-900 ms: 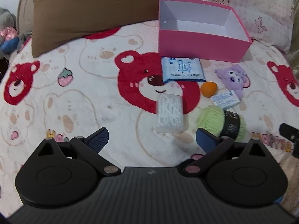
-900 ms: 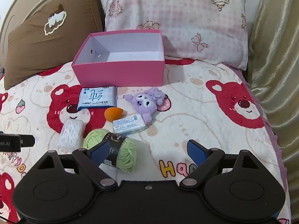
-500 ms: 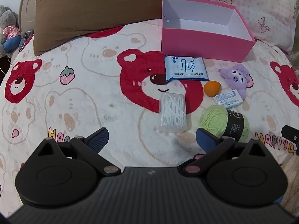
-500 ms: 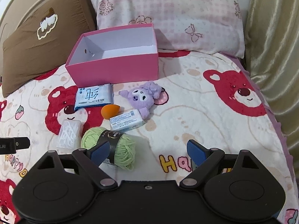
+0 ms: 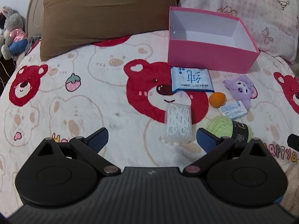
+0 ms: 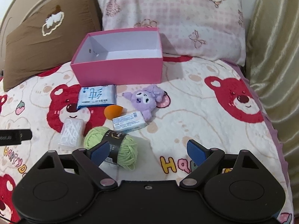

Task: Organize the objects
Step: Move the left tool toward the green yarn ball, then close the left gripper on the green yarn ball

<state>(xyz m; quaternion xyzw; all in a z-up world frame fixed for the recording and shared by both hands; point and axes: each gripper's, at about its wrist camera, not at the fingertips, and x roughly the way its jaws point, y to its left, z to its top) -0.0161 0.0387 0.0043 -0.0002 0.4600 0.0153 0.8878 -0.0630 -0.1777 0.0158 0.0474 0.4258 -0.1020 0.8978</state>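
Observation:
An empty pink box (image 5: 211, 58) (image 6: 119, 71) stands on the bear-print blanket. In front of it lie a blue wipes pack (image 5: 191, 79) (image 6: 97, 96), an orange sponge (image 5: 217, 99) (image 6: 113, 112), a purple plush (image 5: 241, 88) (image 6: 145, 99), a small white packet (image 5: 232, 110) (image 6: 129, 124), a clear floss-pick box (image 5: 178, 124) (image 6: 72, 134) and a green yarn ball (image 5: 224, 127) (image 6: 123, 149). My left gripper (image 5: 152, 140) is open and empty, just short of the floss box. My right gripper (image 6: 147, 151) is open and empty, its left finger over the yarn.
A brown pillow (image 5: 104, 9) (image 6: 46, 35) and a pink checked pillow (image 5: 243, 5) (image 6: 173, 18) lie behind the box. A grey plush toy (image 5: 13, 33) sits at the far left. A gold curtain (image 6: 274, 56) hangs along the bed's right edge.
Both grippers have drawn back and tilted slightly; the objects sit a little farther off in both views. Nothing on the bed has moved. Both grippers stay open.

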